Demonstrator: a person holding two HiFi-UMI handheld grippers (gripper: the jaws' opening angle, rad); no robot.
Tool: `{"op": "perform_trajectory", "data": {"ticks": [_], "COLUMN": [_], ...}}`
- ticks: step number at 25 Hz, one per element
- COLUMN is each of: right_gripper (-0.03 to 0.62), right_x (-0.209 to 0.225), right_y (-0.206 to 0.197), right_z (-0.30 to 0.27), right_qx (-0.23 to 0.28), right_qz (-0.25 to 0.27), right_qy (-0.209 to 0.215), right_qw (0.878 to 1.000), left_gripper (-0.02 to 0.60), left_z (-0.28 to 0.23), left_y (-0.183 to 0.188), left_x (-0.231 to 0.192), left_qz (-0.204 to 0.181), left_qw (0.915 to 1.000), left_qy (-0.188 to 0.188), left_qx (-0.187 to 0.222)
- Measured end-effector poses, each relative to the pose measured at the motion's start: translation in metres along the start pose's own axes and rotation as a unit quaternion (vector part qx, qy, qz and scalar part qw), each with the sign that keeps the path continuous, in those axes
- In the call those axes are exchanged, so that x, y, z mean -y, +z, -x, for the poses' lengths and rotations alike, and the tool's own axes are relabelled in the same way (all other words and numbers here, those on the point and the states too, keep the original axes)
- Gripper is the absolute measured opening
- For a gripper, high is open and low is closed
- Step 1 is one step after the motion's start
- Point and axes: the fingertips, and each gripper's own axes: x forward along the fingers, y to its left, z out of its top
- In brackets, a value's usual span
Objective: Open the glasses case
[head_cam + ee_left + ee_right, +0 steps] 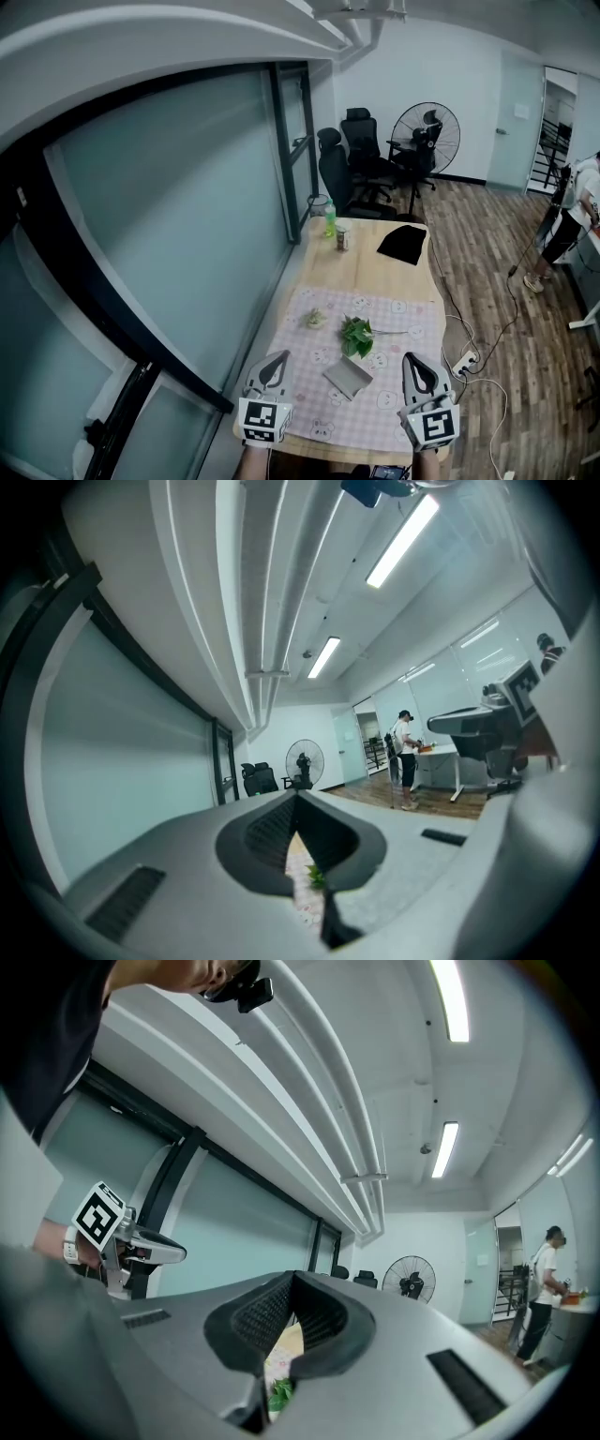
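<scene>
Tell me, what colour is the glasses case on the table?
Grey. The glasses case shows best in the head view, lying closed on the table.

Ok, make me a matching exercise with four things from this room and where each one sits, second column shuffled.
1. glasses case
2. green bottle
3. black cloth
4. fan

A. on the floor beyond the table
B. far end of the table, left side
C. on the tablecloth, near end
D. far end of the table, right side

Pairs: 1-C, 2-B, 3-D, 4-A

A green plant sits on the patterned tablecloth, a fan beyond.
</scene>
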Motion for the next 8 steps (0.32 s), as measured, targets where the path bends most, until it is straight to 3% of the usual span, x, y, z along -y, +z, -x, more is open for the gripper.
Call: {"op": "perform_trajectory", "data": {"ticks": [8], "right_gripper": [0.015], "right_x": [0.0027], "right_y": [0.0012], "right_z": [0.0002], "right_qx": [0.003], "right_qz": [0.0], "right_qy": [0.004], "right_qw": [1.0], "left_gripper": [-0.005], "left_z": [-0.0017], "left_y": [0.0053], "left_x": [0.0031], "left_qz": [-0.004], "left_qw": [1.0], "left_qy": [-0.001], "left_qx": [0.002]}}
